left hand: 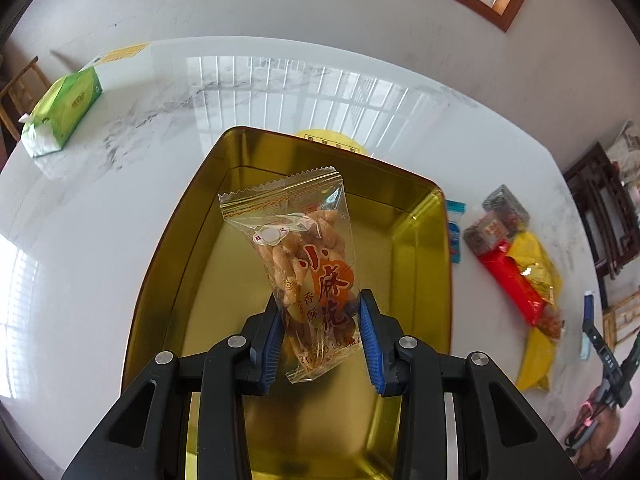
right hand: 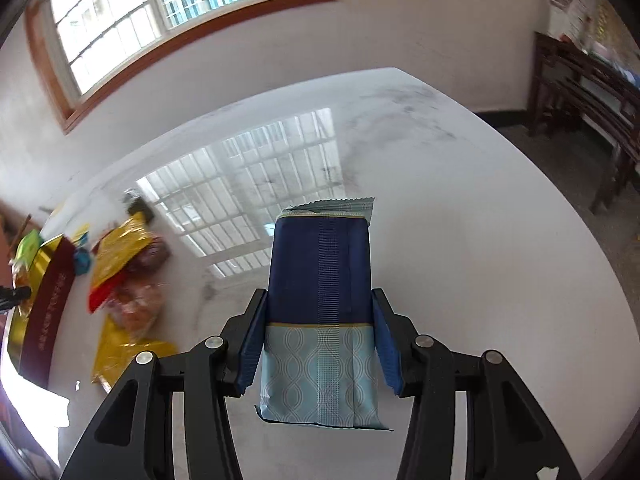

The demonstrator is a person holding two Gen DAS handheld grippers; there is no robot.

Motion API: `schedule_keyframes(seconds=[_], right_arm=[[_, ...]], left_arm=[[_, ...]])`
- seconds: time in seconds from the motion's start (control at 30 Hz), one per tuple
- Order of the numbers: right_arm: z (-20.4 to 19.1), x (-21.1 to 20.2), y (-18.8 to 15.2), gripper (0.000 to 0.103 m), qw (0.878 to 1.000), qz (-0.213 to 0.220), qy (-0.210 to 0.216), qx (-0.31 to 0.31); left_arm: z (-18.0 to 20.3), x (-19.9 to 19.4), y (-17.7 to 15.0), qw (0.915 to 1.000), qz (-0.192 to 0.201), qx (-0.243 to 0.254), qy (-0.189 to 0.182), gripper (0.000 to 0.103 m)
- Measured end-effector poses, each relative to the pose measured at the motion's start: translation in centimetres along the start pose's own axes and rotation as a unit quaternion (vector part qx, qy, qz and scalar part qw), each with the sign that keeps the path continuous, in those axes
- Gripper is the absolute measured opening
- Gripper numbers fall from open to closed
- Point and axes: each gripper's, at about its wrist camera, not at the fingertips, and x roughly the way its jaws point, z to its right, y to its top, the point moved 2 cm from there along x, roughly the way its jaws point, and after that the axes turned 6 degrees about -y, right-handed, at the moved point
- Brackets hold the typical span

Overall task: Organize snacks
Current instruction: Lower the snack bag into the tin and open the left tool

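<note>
Snacks everywhere on this white marble table [left hand: 120,208], so let's sweep across from the left. Far left sits a green tissue box [left hand: 60,114], well away from the action. Centre stage, the gold tin [left hand: 424,248] lies open, its shiny floor bare, and above it hangs a clear packet of fried dough twists [left hand: 298,256]: see-through wrapper, zigzag top seal, pale golden twists inside, an orange patch with red Chinese characters and a printed date near the bottom. The left gripper [left hand: 322,340] has it, blue ribbed pads pressed against the packet's lower half, the packet standing up and leaning slightly left.

Right of the tin, a blue-and-white wrapper [left hand: 454,236] lies just beside the tin's wall. Further right comes the pile: two dark, foil-looking packets [left hand: 496,220], a red packet [left hand: 516,284] and a long yellow packet [left hand: 538,320] overlapping one another on the marble.

Over to the right wrist view, and the right gripper [right hand: 320,344] is clamped on a biscuit-style packet [right hand: 320,312], pads tight on both long sides. It is navy blue on the upper part, pale blue with a wavy lattice pattern below, a thin gold band between them, a ribbed seam running up the middle and a serrated end at the top. It hangs over bare marble, with the snack pile and the tin's dark red side [right hand: 46,312] blurred off to the left.
</note>
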Motion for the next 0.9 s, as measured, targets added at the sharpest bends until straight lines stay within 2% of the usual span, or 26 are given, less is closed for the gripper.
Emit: schedule_keyframes(seconds=[0.53,0.77,0.9], right_arm=[[0.7,1.1,-0.2,0.047,1.000,0.005,-0.010,0.011],[0.6,1.1,-0.2,0.047,1.000,0.004,-0.008,0.010],[0.6,1.1,-0.2,0.047,1.000,0.001,-0.006,0.011]], left_arm=[[-1.5,3.1,2.3,0.9981,-0.025,0.017,0.053,0.037],[-1.5,3.9,2.6,0.9943,-0.042,0.042,0.088,0.044],[-1.7,2.6,2.5,0.9957,-0.012,0.039,0.084,0.050]])
